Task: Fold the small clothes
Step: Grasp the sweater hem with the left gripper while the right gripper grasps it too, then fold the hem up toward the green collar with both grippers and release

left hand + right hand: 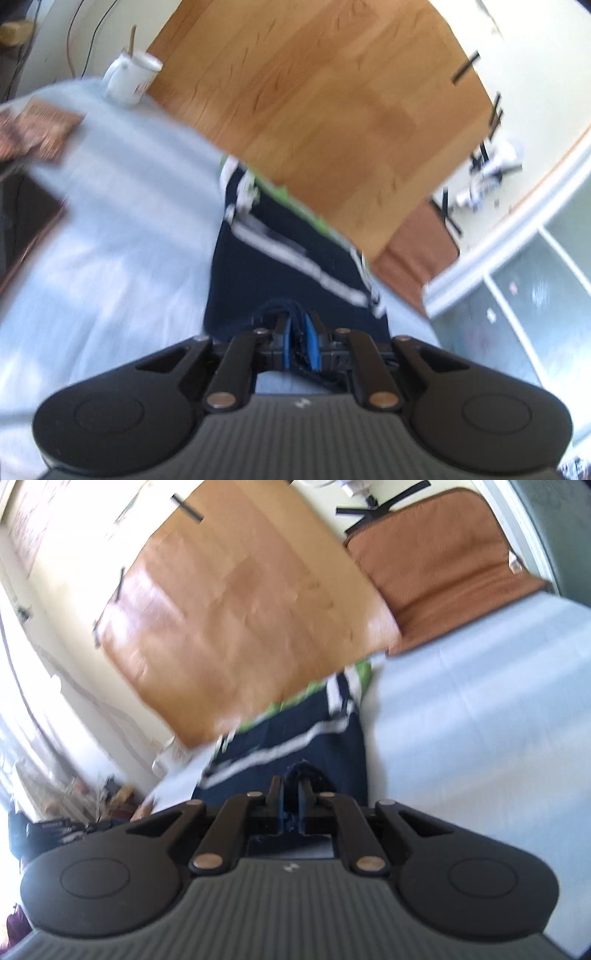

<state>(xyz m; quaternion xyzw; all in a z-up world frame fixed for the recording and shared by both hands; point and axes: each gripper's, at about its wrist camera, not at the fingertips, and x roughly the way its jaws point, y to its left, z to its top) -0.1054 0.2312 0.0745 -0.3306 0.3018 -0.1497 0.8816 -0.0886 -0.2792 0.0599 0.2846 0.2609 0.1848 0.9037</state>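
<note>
A small navy garment (pixel 280 273) with white stripes and a green far edge lies on a pale blue cloth-covered surface (pixel 118 221). In the left wrist view my left gripper (pixel 297 325) is shut on the garment's near edge, with dark fabric bunched between its blue-padded fingers. The right wrist view shows the same navy garment (pixel 295 738) stretching away from my right gripper (pixel 291 786), which is shut on a fold of its near edge. Both views are blurred.
A white mug (pixel 129 79) with a stick in it stands at the far left of the cloth, beside a patterned brown item (pixel 37 129). A wooden board (pixel 325 110) stands beyond the garment. A brown cushion (pixel 439 565) lies at the far right.
</note>
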